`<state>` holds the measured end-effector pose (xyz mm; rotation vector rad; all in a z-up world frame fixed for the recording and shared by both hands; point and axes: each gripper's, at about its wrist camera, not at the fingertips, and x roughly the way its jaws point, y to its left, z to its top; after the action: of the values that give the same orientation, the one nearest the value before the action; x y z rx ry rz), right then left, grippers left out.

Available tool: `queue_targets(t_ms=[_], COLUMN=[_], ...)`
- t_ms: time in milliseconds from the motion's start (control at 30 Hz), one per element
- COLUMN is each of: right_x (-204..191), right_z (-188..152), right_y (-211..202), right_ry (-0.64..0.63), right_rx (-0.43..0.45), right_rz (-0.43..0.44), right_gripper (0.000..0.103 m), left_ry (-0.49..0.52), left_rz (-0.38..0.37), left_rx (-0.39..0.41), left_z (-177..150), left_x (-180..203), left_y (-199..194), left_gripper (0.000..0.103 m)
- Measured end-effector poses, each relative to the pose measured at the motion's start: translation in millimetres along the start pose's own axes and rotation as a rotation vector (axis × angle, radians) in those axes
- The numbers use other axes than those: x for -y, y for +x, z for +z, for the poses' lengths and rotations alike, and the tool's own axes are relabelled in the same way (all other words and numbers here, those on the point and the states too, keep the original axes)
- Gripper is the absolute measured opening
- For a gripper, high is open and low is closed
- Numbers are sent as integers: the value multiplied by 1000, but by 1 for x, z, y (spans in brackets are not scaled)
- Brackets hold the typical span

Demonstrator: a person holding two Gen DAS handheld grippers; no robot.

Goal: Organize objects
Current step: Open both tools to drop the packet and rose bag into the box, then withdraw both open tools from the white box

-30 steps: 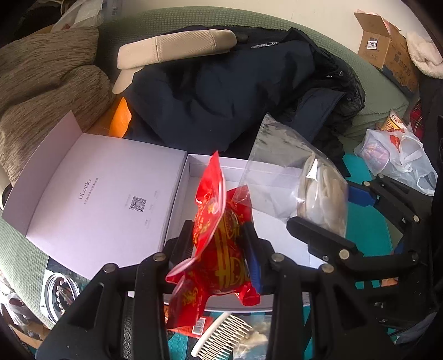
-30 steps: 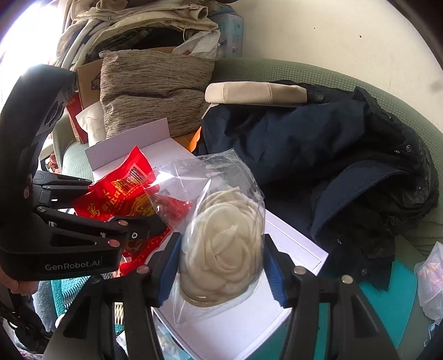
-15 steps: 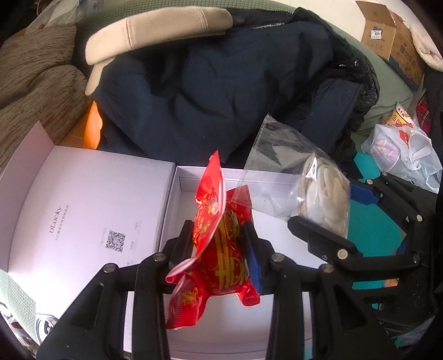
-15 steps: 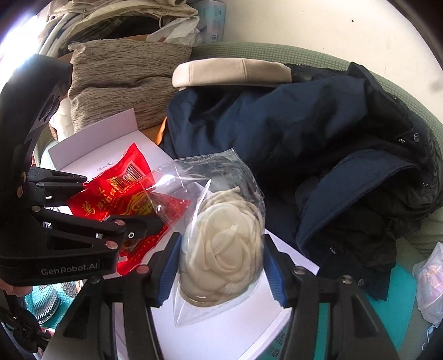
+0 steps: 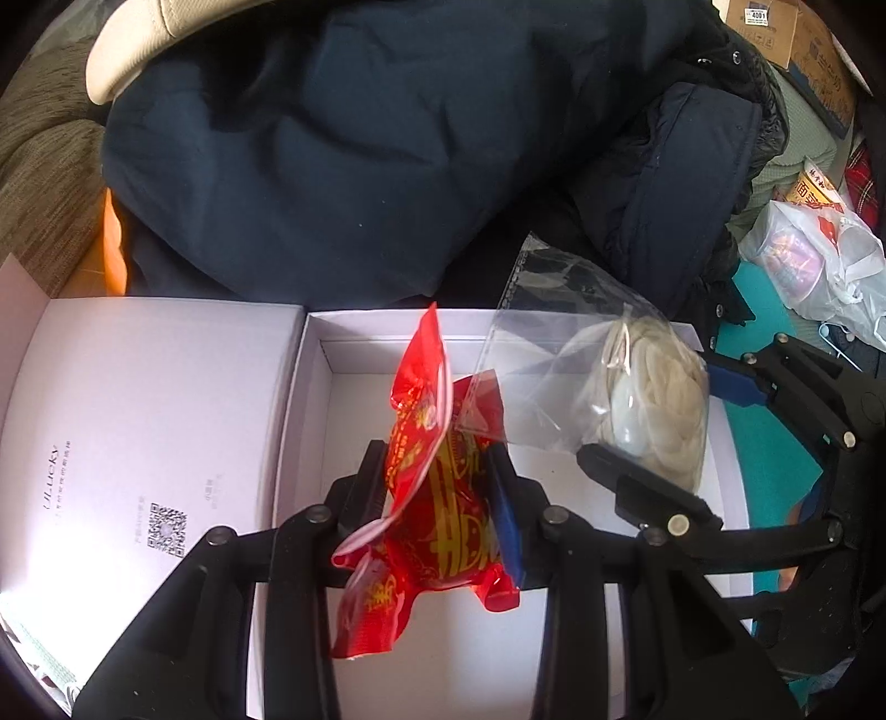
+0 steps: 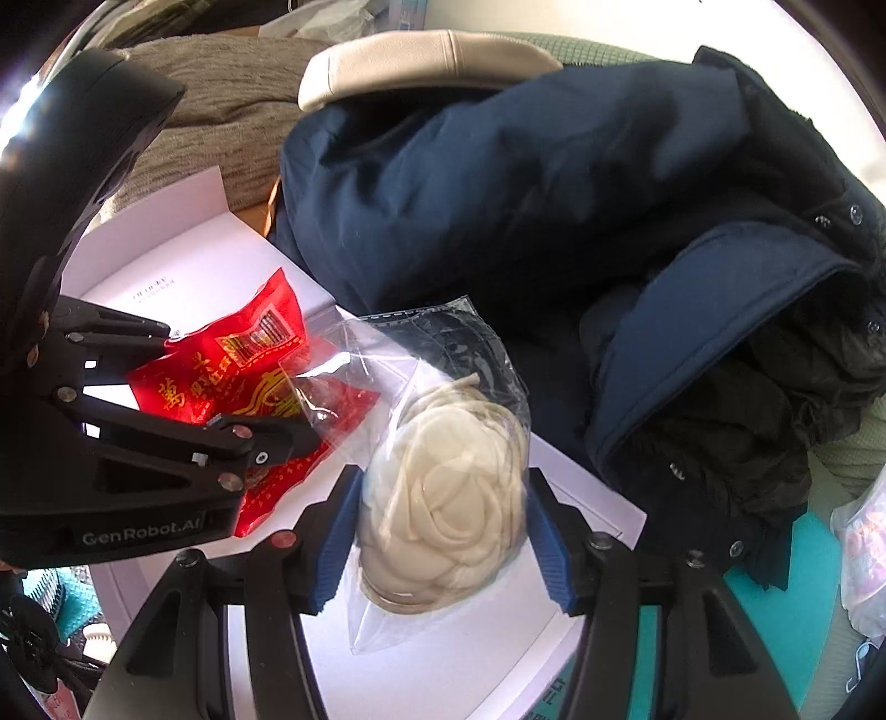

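My left gripper (image 5: 437, 471) is shut on a red foil packet (image 5: 443, 515) with gold print and holds it over the open white box (image 5: 310, 443). My right gripper (image 6: 443, 498) is shut on a clear plastic bag holding a cream flower-shaped piece (image 6: 448, 498), also above the box (image 6: 587, 498). In the left wrist view the bag (image 5: 653, 410) and the right gripper (image 5: 681, 437) sit just right of the red packet. In the right wrist view the red packet (image 6: 243, 365) and the left gripper (image 6: 266, 410) are at the left, the two bags touching.
The box lid (image 5: 138, 421) lies open flat to the left. A dark navy jacket (image 5: 415, 138) is heaped right behind the box. A beige cushion (image 6: 421, 61), brown knit fabric (image 6: 221, 116), a white plastic bag (image 5: 814, 260) and a cardboard carton (image 5: 803, 50) lie around.
Both grippers moved forward and lower over the box with their bags still held. The box interior now fills more of the view and the jacket is closer.
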<state>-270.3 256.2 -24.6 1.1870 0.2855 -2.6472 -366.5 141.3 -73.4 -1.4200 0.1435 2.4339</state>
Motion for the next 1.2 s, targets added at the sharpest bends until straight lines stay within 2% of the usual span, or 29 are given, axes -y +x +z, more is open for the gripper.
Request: queue_targets(t_ms=[133, 167, 233, 300, 433, 667, 933, 1067, 1200], right_x=[3, 3, 2, 1, 3, 8, 5, 0, -4], right_z=[-1, -2, -3, -4, -7, -8, -1, 2, 5], right_y=[3, 3, 4, 4, -1, -19, -48, -63, -81], right_ry=[8, 8, 1, -9, -14, 6, -13, -22, -24], right_rx=[-14, -19, -24, -27, -35, -18, 33, 63, 90], right_rz=[-10, -17, -45, -66, -94, -100, -126, -134, -137], right_gripper=[63, 67, 72, 72, 77, 77, 77, 77, 77], left_ry=[5, 9, 16, 20, 8, -9, -12, -11, -12], left_rz=[6, 14, 60, 90, 72, 66, 69, 71, 69], left_rx=[-3, 6, 12, 26, 52, 60, 101, 123, 146], left_z=[1, 1, 3, 6, 7, 2, 9, 3, -8], left_x=[2, 3, 4, 4, 2, -3, 10, 11, 13], left_y=[5, 4, 3, 0, -8, -19, -41, -58, -99], left_gripper=[34, 34, 42, 58, 58, 58, 58, 58, 58])
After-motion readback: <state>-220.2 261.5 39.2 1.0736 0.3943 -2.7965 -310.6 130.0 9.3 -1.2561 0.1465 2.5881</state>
